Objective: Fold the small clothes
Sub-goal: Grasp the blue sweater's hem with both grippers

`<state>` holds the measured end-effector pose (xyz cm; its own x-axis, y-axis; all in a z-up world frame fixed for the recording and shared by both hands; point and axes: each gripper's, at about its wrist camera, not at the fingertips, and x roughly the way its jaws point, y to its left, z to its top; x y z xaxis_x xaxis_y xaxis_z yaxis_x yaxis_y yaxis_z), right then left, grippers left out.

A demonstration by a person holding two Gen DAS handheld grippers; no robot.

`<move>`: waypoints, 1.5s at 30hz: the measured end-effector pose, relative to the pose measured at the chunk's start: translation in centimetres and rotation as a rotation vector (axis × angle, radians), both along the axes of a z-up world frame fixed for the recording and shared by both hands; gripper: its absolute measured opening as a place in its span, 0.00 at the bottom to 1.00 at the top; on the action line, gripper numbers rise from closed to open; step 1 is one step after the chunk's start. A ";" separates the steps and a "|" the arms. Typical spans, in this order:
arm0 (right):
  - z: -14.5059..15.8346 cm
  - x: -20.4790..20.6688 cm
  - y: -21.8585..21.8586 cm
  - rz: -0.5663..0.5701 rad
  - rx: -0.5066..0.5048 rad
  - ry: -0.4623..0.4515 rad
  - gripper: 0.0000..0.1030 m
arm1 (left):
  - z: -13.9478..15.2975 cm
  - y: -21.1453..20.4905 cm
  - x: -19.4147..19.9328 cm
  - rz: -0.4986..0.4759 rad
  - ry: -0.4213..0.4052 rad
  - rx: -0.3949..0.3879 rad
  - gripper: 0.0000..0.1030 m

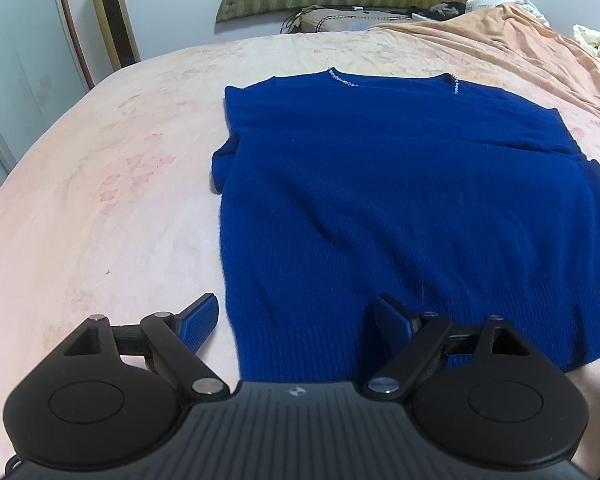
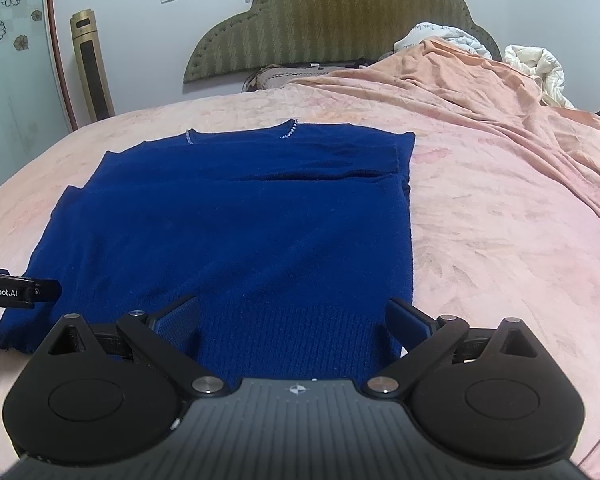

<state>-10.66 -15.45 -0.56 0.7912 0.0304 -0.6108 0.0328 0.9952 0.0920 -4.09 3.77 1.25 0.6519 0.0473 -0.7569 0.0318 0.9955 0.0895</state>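
The blue sweater (image 1: 400,184) is lying flat on the pink bedsheet (image 1: 100,208), neckline with its beaded trim (image 2: 288,130) pointing toward the headboard (image 2: 332,16) and ribbed hem (image 2: 292,336) lying nearest the cameras. Both sleeves are lying folded in across the body, so the side edges are running fairly straight; a small bulge of fabric is sticking out at the left edge in the left wrist view.

The left gripper (image 1: 296,320) is hovering at the hem's left corner with its fingers spread wide and holding nothing: one pad is sitting over bare sheet just outside the sweater's edge, the other over the ribbing. The right gripper (image 2: 294,318) is hovering at the hem's right part, fingers likewise standing wide and empty, both pads over the knit, the outer one close to the right side edge. Whether the pads are touching the cloth cannot be told.

Bare sheet is stretching broadly to the left of the sweater and beyond the neckline toward the headboard. To the right, a strip of sheet is lying open before a rumpled orange blanket (image 2: 480,92) is rising in folds, with white bedding (image 2: 536,68) bunched behind it. A gold tower appliance (image 2: 92,68) is standing by the wall past the bed's left corner.
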 end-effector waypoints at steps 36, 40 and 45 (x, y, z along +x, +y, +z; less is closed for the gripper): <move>-1.6 -3.3 -5.8 -0.112 0.112 0.032 0.90 | -0.5 6.9 -1.6 -0.074 0.039 -0.275 0.83; -1.8 -3.2 -5.7 -0.086 0.126 0.038 0.84 | -1.0 6.7 -1.0 -0.076 0.045 -0.329 0.83; -2.2 -2.8 -4.3 -0.042 0.068 0.053 0.65 | -1.3 6.1 -1.4 -0.096 0.009 -0.299 0.83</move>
<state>-13.50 -19.76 -2.71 0.7593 0.0411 -0.6494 0.0806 0.9844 0.1565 -5.49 9.92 -0.10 0.6361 -0.2398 -0.7334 0.1262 0.9700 -0.2077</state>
